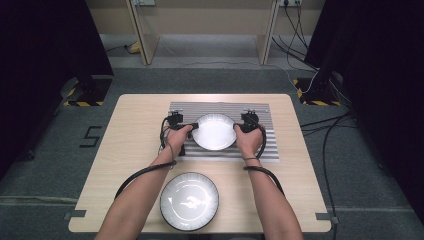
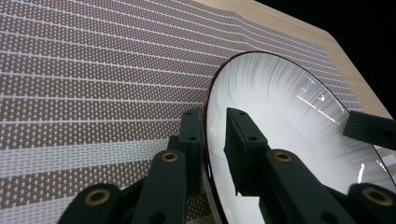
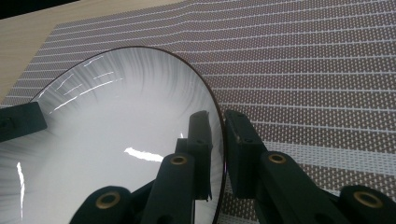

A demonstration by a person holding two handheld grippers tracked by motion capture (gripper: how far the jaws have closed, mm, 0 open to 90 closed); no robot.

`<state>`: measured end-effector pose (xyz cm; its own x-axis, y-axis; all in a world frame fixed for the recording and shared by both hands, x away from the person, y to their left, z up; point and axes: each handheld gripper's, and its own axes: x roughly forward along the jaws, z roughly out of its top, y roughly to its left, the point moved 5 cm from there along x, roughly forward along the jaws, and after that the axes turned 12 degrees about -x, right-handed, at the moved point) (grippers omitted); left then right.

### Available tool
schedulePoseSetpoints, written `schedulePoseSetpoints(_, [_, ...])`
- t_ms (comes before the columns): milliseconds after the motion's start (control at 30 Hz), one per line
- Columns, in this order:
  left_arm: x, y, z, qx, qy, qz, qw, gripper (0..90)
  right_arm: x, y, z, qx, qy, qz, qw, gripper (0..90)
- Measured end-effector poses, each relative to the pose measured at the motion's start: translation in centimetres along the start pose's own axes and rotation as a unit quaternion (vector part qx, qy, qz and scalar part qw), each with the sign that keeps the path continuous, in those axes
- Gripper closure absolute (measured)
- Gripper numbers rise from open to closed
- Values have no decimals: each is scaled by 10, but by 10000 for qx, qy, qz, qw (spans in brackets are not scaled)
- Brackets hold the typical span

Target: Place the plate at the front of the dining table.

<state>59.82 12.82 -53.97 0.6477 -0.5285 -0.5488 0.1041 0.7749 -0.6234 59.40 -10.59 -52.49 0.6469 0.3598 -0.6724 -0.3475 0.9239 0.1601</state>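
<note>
plate (image 1: pixel 214 132): white, on striped mat (image 1: pixel 270 145), mid-table
left gripper (image 2: pixel 215 140): jaws straddle plate's left rim, a gap shows
right gripper (image 3: pixel 218 140): jaws straddle right rim, slightly parted
second plate (image 1: pixel 189 201): near table edge

In the left gripper view the white bowl (image 2: pixel 299 126) runs off the bottom and right edges; in the right gripper view it runs off the bottom and left; in the high view, hands cover both bowl edges, and the counter (image 1: pixel 130 150) loses its near edge behind forearms.
</note>
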Motion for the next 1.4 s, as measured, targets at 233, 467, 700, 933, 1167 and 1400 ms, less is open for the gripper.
schedulePoseSetpoints(233, [-3, -1, 2, -20, -55, -22, 10000, 718, -4, -4, 2, -35, -34, -54, 10000, 738])
schedulePoseSetpoints(467, [-12, 3, 4, -111, -168, -82, 9998, 640, -10, -6, 4, -44, -96, -13, 9999, 672])
schedulePoseSetpoints(700, [-20, 2, 0, -74, -124, -125, 9998, 572, -16, -4, 4, -46, -91, 12, 9999, 631])
schedulePoseSetpoints(933, [-34, 3, -1, -47, -141, -140, 9998, 493, -25, 1, 4, -105, -155, 65, 9998, 593])
schedulePoseSetpoints(1167, [-45, 3, -4, 72, -119, -220, 9997, 474, -31, 6, 1, -156, -184, 135, 9996, 574])
schedulePoseSetpoints(1400, [-60, 8, -7, 145, -103, -295, 9994, 455, -39, 8, -4, -171, -209, 198, 9994, 546])
